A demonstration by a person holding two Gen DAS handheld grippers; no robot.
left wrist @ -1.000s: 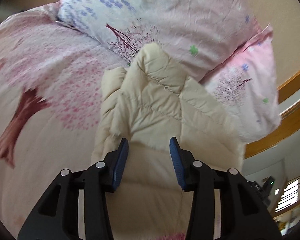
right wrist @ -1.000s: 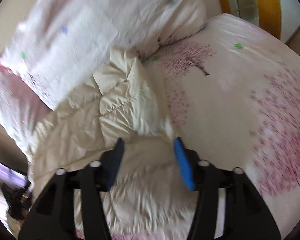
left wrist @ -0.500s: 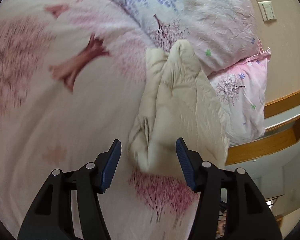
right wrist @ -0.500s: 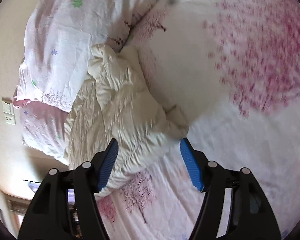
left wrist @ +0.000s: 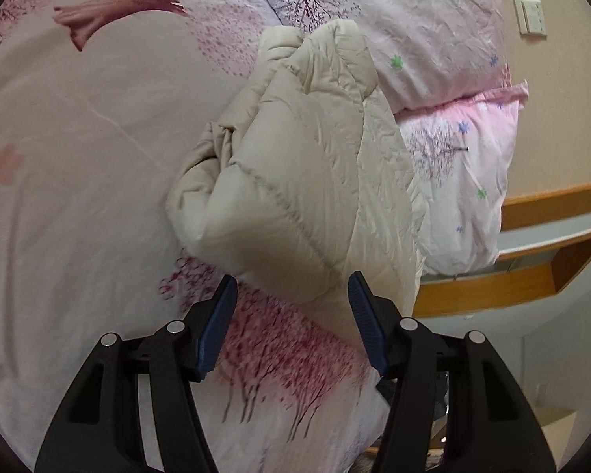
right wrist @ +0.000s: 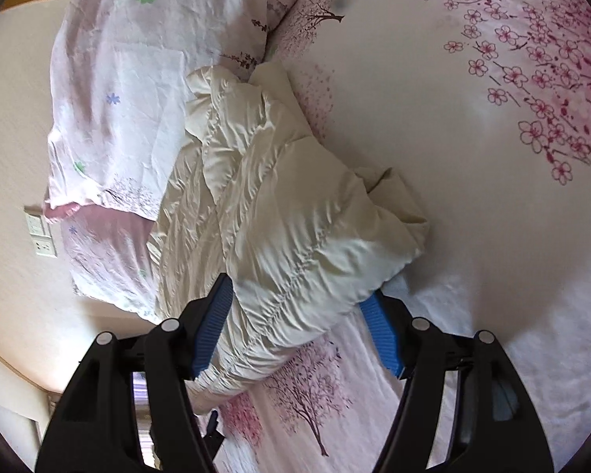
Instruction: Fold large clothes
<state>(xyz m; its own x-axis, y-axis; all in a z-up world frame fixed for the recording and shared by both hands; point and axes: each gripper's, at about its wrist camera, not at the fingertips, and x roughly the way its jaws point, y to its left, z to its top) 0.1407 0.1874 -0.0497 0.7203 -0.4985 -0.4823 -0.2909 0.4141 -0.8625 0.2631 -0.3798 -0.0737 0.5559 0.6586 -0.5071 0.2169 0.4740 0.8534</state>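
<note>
Each hand-held gripper is built of matte black plastic: the left gripper (left wrist: 291, 315) and the right gripper (right wrist: 297, 317) both have two angular arms with cut-out slots, round silver screws at the joints, and ribbed blue pads (right wrist: 382, 333).

Soft, even daylight fills both views. The right wrist view looks washed out on the bedsheet (right wrist: 433, 126). Fisheye bending darkens the corners. Slight motion blur smears the tree print (left wrist: 295, 358).

Both wrist views look down, close, sharing the jacket (left wrist: 307, 165).
</note>
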